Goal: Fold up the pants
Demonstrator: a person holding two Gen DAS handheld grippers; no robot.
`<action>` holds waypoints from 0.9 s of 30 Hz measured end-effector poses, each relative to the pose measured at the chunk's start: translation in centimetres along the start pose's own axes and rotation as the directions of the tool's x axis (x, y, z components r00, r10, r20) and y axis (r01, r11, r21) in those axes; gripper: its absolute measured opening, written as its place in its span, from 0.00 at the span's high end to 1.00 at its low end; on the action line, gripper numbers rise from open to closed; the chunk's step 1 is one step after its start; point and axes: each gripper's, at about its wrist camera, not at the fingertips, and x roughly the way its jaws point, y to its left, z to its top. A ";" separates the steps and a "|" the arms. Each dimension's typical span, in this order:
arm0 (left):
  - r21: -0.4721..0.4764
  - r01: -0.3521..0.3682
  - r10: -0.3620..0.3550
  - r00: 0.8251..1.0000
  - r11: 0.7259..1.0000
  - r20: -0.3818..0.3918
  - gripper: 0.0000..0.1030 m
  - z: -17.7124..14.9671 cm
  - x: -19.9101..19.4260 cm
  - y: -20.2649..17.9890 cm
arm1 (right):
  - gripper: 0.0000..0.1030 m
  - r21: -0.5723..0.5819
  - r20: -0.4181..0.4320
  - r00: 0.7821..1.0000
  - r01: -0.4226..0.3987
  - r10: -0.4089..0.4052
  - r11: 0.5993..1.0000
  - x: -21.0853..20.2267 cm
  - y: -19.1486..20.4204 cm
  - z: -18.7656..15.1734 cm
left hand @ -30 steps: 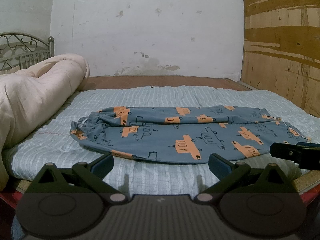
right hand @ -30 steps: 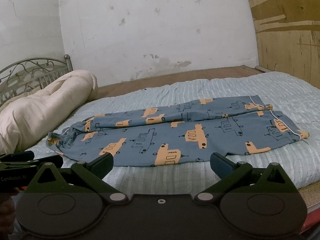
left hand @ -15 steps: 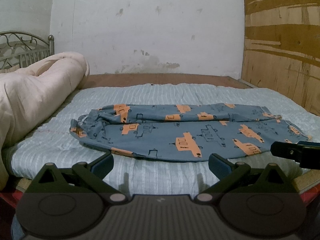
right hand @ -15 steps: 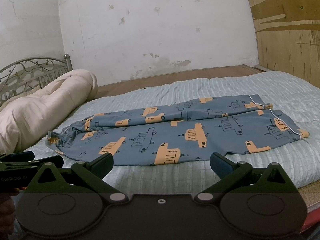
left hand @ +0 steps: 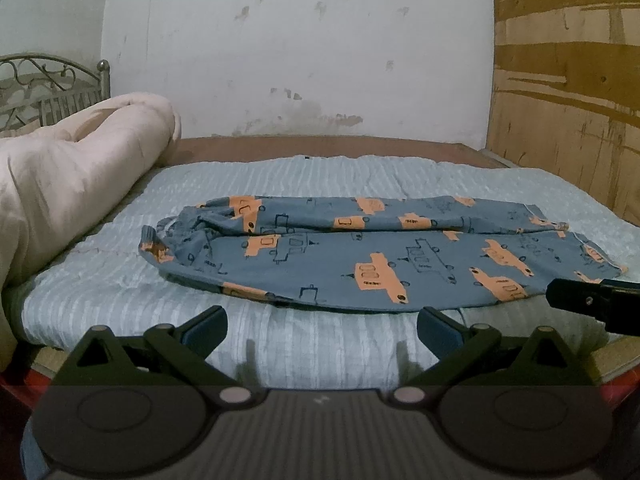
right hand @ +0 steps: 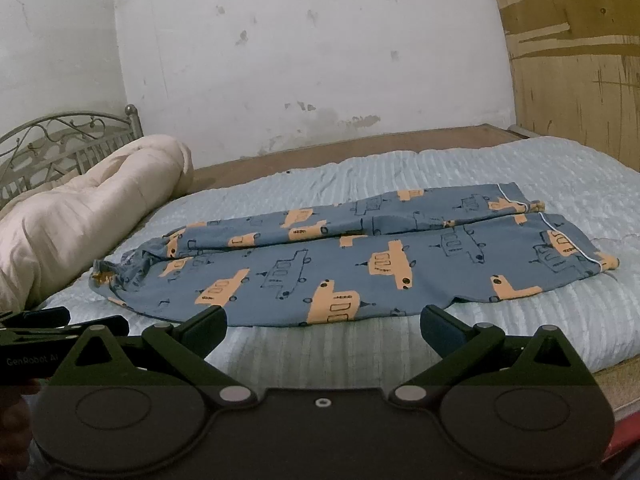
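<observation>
Pants (left hand: 380,256), blue with orange vehicle print, lie stretched lengthwise across the pale striped mattress (left hand: 320,176), waistband bunched toward the rolled cream duvet (left hand: 72,168), cuffs toward the plywood wall (left hand: 568,80). Legs side by side, the far leg slightly rumpled along the seam; no fold made yet, by the look of it. Change over the last second: small. In the left view the garment sits a little lower and nearer than it did, so the left gripper (left hand: 322,320) seems to have crept in toward the near hem; in the right view the cloth has barely shifted. Pants themselves undisturbed. I read this as the approach, not the grasp. Left gripper: fingers spread wide, nothing between them, near hem just beyond the tips, not touching. Right gripper (right hand: 324,320): likewise spread and empty, with the near edge of the leg just ahead of its left finger; contact cannot be ruled out there. Each tool shows at the edge of the other's view. Metal headboard (right hand: 68,140) behind the duvet.
</observation>
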 end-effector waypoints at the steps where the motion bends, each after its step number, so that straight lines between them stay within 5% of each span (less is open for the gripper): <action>1: 0.000 0.000 0.000 1.000 1.000 -0.003 0.01 0.0 0.1 0.0 | 0.01 0.000 -0.001 1.000 0.001 -0.001 1.000 0.0 0.0 0.0; 16: -0.046 0.057 -0.063 0.991 0.997 -0.121 0.01 0.4 1.5 0.6 | 0.01 -0.017 -0.067 0.998 0.011 -0.012 1.000 0.9 0.4 0.8; 27: -0.163 0.066 -0.094 0.980 0.984 -0.173 0.01 4.4 3.1 1.4 | 0.01 0.011 -0.149 0.982 0.120 -0.117 0.993 3.9 0.9 5.4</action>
